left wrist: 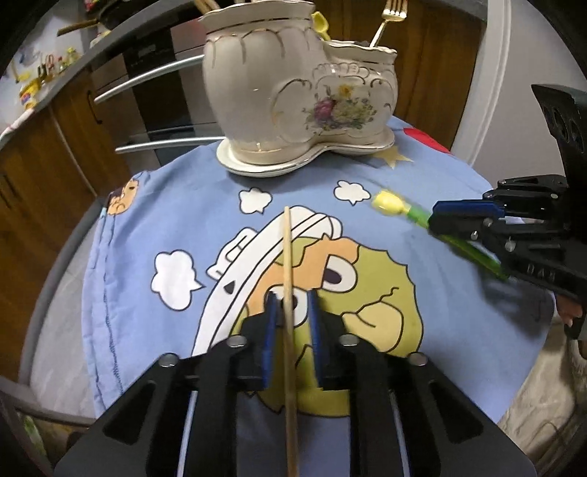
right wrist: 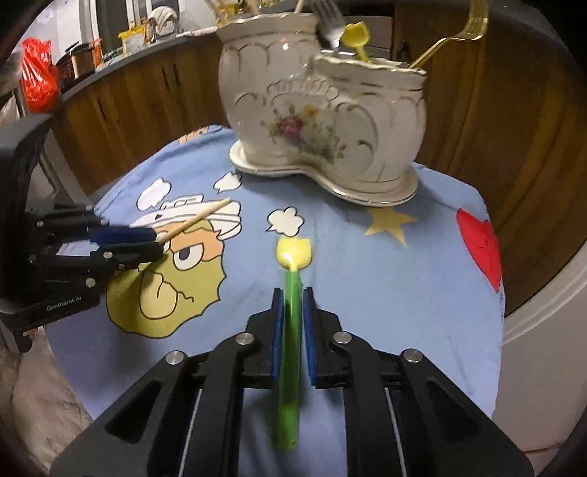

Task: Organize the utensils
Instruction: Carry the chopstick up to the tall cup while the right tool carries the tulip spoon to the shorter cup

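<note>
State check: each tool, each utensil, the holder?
left tool: pads apart, chopstick between them, no visible contact
chopstick: runs lengthwise through the left tool
right tool: shut on the spoon handle
green spoon: held, yellow bowl forward
ceramic holder: upright on its saucer, already holding utensils

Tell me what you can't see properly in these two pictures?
- Wooden chopstick: left wrist view, its near end is cut off by the bottom edge.
- Green spoon: right wrist view, motion-blurred, so grip contact is unclear.
- Ceramic holder: both views, its walls hide what's inside.
- Gold fork: right wrist view, its tines are cut off by the top edge.
</note>
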`<state>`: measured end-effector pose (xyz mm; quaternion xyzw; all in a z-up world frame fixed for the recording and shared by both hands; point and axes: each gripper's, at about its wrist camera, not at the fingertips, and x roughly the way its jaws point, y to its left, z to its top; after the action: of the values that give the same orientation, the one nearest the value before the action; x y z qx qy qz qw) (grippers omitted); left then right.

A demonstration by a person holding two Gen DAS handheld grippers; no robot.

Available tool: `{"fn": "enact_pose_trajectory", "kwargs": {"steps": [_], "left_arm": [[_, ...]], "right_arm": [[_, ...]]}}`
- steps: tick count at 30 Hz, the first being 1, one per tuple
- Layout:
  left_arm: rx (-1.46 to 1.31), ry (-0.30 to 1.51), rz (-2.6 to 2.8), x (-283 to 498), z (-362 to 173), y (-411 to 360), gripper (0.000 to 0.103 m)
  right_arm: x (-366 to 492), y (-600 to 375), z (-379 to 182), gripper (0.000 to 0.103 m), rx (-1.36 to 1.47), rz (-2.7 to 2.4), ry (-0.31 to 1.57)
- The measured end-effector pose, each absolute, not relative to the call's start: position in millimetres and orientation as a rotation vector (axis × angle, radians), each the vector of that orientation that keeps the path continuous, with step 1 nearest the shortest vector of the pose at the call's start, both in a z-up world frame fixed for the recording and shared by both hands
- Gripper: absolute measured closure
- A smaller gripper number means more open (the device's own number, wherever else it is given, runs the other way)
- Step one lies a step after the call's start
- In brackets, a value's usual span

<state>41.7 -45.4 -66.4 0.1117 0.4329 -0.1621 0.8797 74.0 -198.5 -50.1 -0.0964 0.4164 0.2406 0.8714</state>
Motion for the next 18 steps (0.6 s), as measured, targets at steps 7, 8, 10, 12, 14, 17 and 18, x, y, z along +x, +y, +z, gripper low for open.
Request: {"fn": "enact_pose_trajectory", "kwargs": {"steps": [7,8,10,12,14,17,18], "left_arm": [[0.247,0.892,-0.312,47,-67,-53,0.095],[0.264,0.886,-0.305,47,-68,-54,0.098],[0.263,0.884,-0.308,48,-68,-55,0.098],[0.25,0.882,-0.319,48,-67,-52,0.098],[0.235,0.857,-0.337,45,-62,-50,0.098],[0.197,0.762,-0.361,36,-45,-44,0.098],[0.181,0.724,-0.377,32,-40,-43,0.098]], "right_arm": [[76,-192,-56,0.094,-0.223,0.502,0.861],[76,-192,-56,0.094,-0.223,0.498,0.855],[75,-194,-54,0.094,-0.215,0.495,0.836],[73,-198,-45,0.094,-0.187,0.497,0.804],[69,-206,-32,0.094,-0.134,0.508,0.745],[63,-215,-14,0.094,-0.069,0.517,0.658],[60,-218,-7,0.094,-0.052,0.514,0.617]]}}
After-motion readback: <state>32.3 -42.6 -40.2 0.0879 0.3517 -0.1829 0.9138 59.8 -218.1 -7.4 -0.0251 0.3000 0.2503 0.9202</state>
